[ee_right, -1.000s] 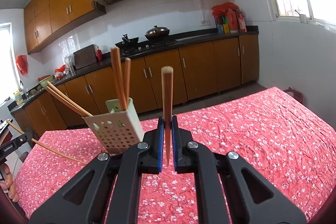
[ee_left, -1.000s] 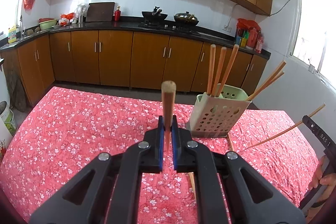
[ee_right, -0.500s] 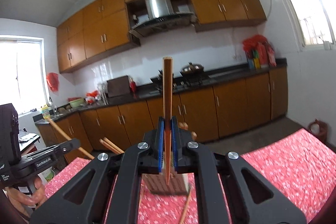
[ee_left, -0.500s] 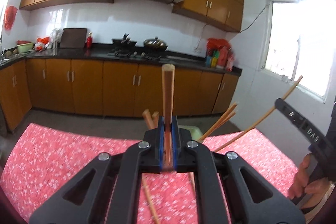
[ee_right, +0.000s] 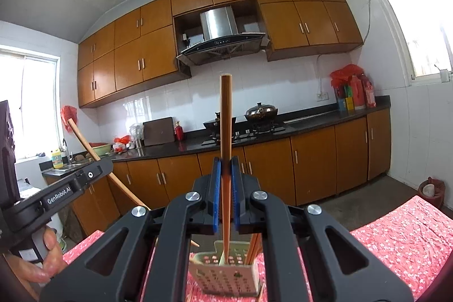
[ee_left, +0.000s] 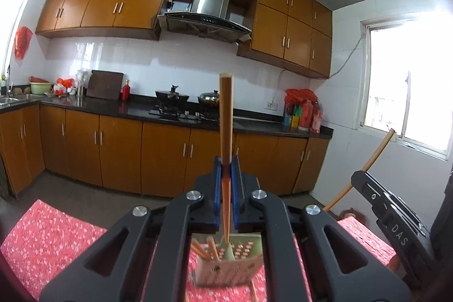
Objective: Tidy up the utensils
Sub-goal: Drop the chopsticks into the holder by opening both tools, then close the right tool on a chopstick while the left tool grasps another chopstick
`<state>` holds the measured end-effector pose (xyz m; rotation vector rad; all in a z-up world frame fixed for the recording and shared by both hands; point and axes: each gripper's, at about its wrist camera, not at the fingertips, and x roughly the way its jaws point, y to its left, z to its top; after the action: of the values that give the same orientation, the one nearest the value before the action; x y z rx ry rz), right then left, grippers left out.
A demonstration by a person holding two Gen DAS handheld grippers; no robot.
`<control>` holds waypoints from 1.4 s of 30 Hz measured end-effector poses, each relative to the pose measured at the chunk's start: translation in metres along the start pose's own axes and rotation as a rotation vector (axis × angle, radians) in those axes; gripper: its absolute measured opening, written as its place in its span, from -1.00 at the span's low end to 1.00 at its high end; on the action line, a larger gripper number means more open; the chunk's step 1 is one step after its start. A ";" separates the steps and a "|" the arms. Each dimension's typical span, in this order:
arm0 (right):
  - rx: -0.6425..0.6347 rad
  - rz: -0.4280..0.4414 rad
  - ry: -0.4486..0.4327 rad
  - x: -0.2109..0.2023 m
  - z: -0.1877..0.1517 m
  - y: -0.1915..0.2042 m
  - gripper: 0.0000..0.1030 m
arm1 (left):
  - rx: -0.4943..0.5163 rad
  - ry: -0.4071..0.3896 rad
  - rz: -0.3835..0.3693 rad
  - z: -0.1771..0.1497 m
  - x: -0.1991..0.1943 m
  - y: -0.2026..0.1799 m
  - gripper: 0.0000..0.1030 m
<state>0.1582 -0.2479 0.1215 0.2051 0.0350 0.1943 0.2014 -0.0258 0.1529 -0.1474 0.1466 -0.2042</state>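
Each tool (ee_left: pixel 225 183) (ee_right: pixel 225 183) is clamped on a chopstick (ee_left: pixel 225 126) (ee_right: pixel 225 126) above the holder (ee_right: pixel 226 273); lower each tip straight in before releasing.

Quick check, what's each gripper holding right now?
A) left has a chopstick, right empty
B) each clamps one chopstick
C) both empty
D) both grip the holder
B: the left gripper is shut on a chopstick standing upright between its blue pads, and the right gripper clamps its own chopstick the same way, above the perforated holder.

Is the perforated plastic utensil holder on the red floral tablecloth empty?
No, the perforated plastic utensil holder already has brown wooden chopsticks standing in it.
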 end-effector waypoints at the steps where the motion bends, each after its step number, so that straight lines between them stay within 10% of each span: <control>1: -0.002 -0.004 -0.003 0.004 -0.001 0.001 -0.85 | 0.001 0.002 0.002 0.000 0.003 0.000 -0.85; 18: 0.021 -0.035 0.119 0.054 -0.042 -0.005 -0.66 | -0.036 0.115 0.024 -0.045 0.064 0.022 -0.85; 20: 0.031 -0.036 0.113 0.052 -0.039 -0.006 -0.34 | -0.033 0.117 0.023 -0.046 0.064 0.021 -0.83; 33: 0.005 -0.057 0.093 0.011 -0.020 -0.005 -0.34 | -0.037 0.121 0.069 -0.036 0.029 0.032 -0.64; 42: 0.057 -0.145 0.339 -0.011 -0.085 -0.038 -0.34 | -0.014 0.272 0.152 -0.088 -0.019 0.063 -0.49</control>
<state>0.1501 -0.2698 0.0304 0.2239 0.3921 0.0813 0.1806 0.0277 0.0595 -0.1216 0.4286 -0.0704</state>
